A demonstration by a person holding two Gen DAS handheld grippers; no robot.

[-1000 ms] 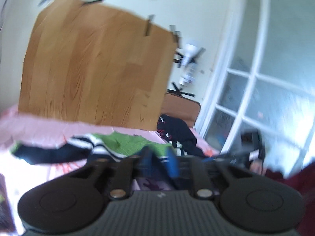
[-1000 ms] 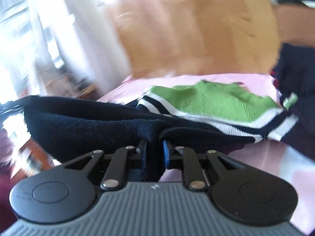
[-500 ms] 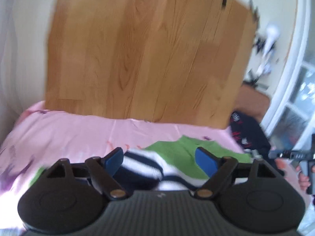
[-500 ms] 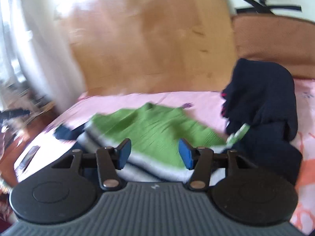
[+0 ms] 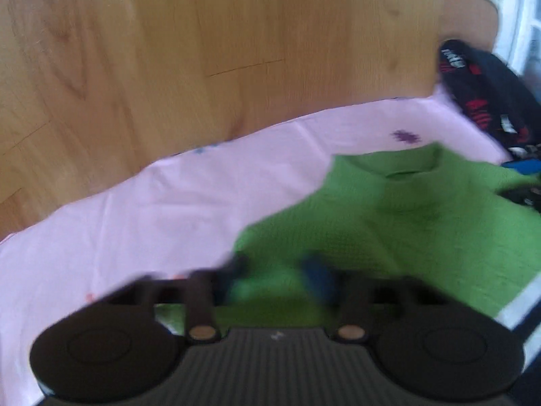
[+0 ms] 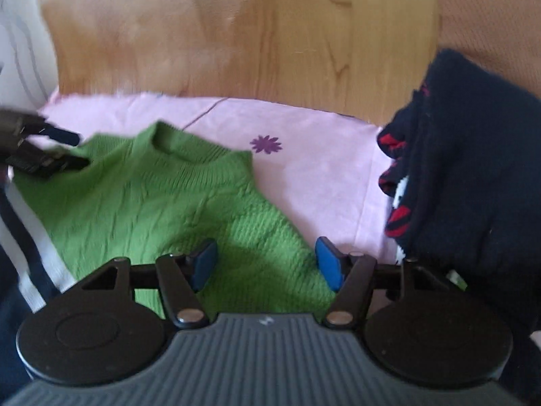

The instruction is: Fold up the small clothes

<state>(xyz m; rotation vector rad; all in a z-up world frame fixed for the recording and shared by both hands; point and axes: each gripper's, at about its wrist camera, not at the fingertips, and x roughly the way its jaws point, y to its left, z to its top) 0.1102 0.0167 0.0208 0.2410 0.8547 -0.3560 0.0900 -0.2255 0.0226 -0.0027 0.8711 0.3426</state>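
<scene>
A small green knit sweater (image 5: pixel 405 223) with navy and white stripes lies flat on the pink bed sheet (image 5: pixel 169 209), collar toward the headboard. My left gripper (image 5: pixel 277 270) is blurred; its blue pads stand apart over the sweater's left shoulder edge, with nothing between them. In the right wrist view the sweater (image 6: pixel 152 203) fills the lower left. My right gripper (image 6: pixel 267 264) is open, its pads straddling the sweater's right shoulder edge. The left gripper also shows in the right wrist view (image 6: pixel 50 155) at the far left, by the collar.
A dark navy garment with red and white print (image 6: pixel 473 186) lies piled at the right on the sheet (image 6: pixel 321 169); it also shows in the left wrist view (image 5: pixel 490 101). A wooden headboard (image 5: pixel 203 50) stands behind the bed.
A second ago both grippers were shut on the sweater's dark hem, holding it up. They opened and let go, then moved forward and down over the green shoulders.
</scene>
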